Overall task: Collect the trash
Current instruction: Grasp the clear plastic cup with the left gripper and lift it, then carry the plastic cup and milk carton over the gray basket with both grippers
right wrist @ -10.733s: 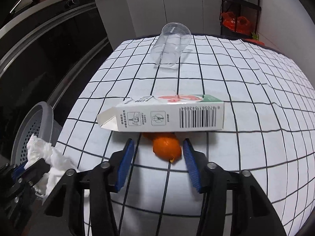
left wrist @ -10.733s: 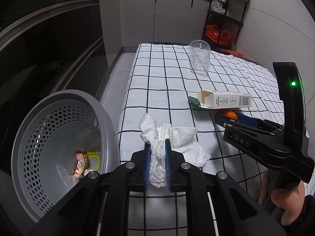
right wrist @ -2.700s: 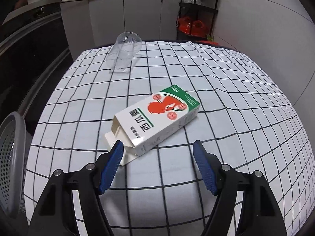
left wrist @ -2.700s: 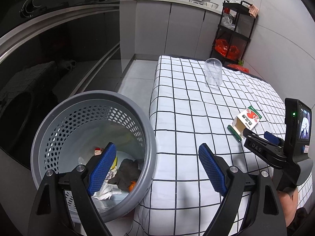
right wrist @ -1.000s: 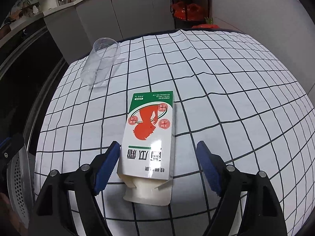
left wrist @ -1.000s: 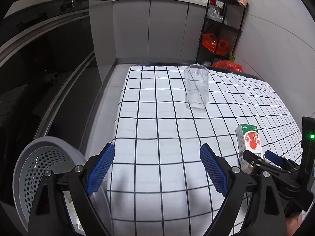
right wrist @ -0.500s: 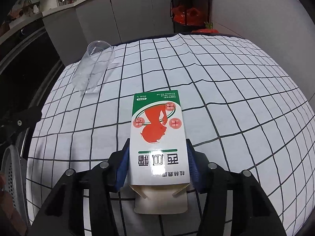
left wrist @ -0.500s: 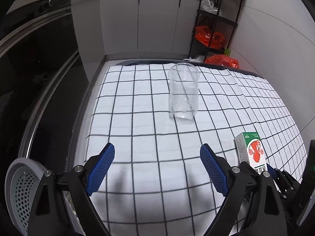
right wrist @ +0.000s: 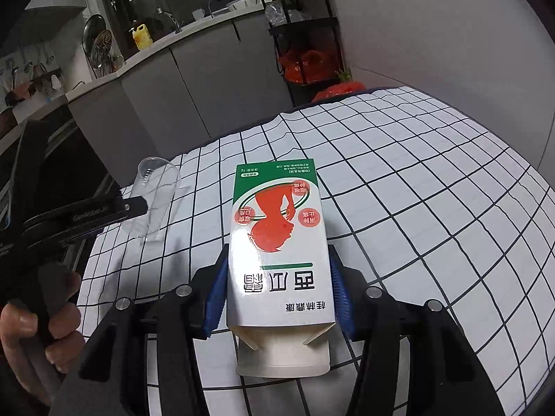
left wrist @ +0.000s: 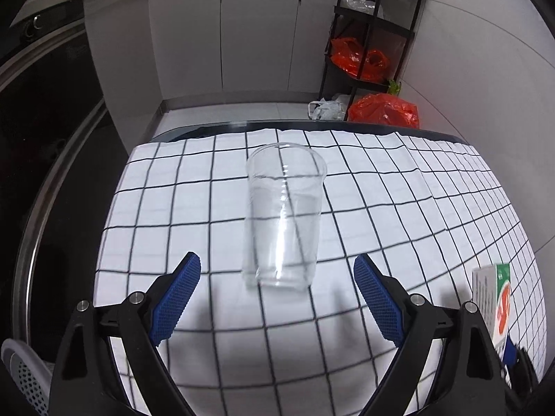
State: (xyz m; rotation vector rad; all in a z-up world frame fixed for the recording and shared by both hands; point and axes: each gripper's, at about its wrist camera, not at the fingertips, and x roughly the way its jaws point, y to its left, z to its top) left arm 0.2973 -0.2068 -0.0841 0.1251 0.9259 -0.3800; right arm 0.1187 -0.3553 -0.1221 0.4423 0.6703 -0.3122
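While the right gripper (right wrist: pixel 277 294) clamps the carton (right wrist: pixel 277 239) across its width, long axis running away over the checked cloth (right wrist: pixel 433 180), the left gripper (left wrist: pixel 277 298) stands wide open. Clear cup (left wrist: pixel 282 218): upright, dead ahead of the left jaws, just beyond the tips; left hand nearer. Bin rim (left wrist: pixel 17 374): near left corner.

Left gripper (left wrist: pixel 276 298), previously over the grey bin (left wrist: pixel 20 378), now sits close behind the clear plastic cup (left wrist: pixel 282 215), jaws wide; bin reduced to lower-left corner of frame. Right gripper (right wrist: pixel 277 298), open a second ago, now clamps the carton (right wrist: pixel 277 242), lifted at frame centre.
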